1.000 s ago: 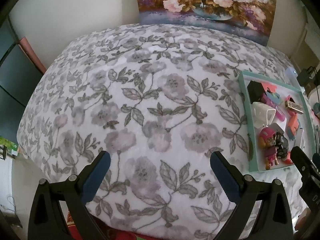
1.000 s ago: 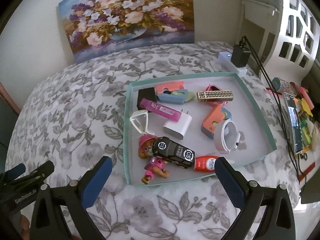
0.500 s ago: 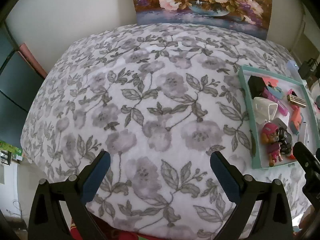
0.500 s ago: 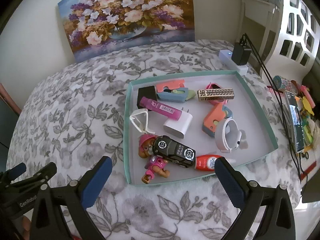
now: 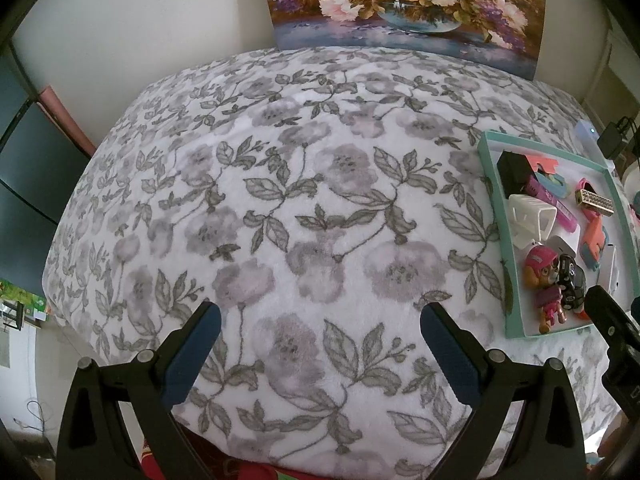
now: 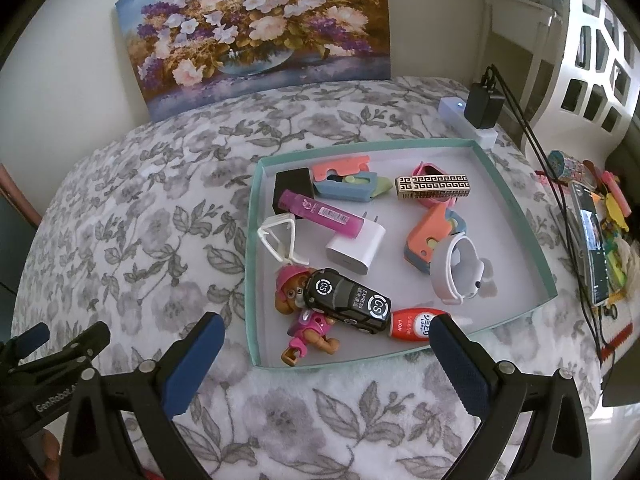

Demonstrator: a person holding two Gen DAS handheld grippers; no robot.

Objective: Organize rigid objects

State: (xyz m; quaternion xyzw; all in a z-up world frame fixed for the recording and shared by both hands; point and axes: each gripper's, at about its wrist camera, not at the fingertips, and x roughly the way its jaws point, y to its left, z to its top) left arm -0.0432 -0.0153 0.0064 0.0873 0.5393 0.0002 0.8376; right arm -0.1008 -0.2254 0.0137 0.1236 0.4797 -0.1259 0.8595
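A teal-rimmed tray (image 6: 516, 208) (image 5: 490, 184) lies on the flowered blanket, filled with small rigid objects. Among them are a pink pup figure (image 6: 298, 304) (image 5: 542, 276), a black toy car (image 6: 346, 300), a white charger (image 6: 354, 246), a magenta tube (image 6: 324, 214), a red tube (image 6: 416, 324), a gold patterned case (image 6: 432, 188) and a white band (image 6: 456, 270). My right gripper (image 6: 324, 346) hovers open just in front of the tray's near edge, holding nothing. My left gripper (image 5: 320, 334) is open over bare blanket, left of the tray.
A flower painting (image 6: 256, 28) leans on the wall behind. A white power strip with a black adapter (image 6: 476, 114) sits past the tray. Colourful clutter and a phone (image 6: 592, 240) lie at the right. A dark cabinet (image 5: 28, 176) stands at the left.
Both views have shifted slightly: the tray sits a bit lower and nearer in the left wrist view. Both grippers stay open and nothing in the tray has moved.
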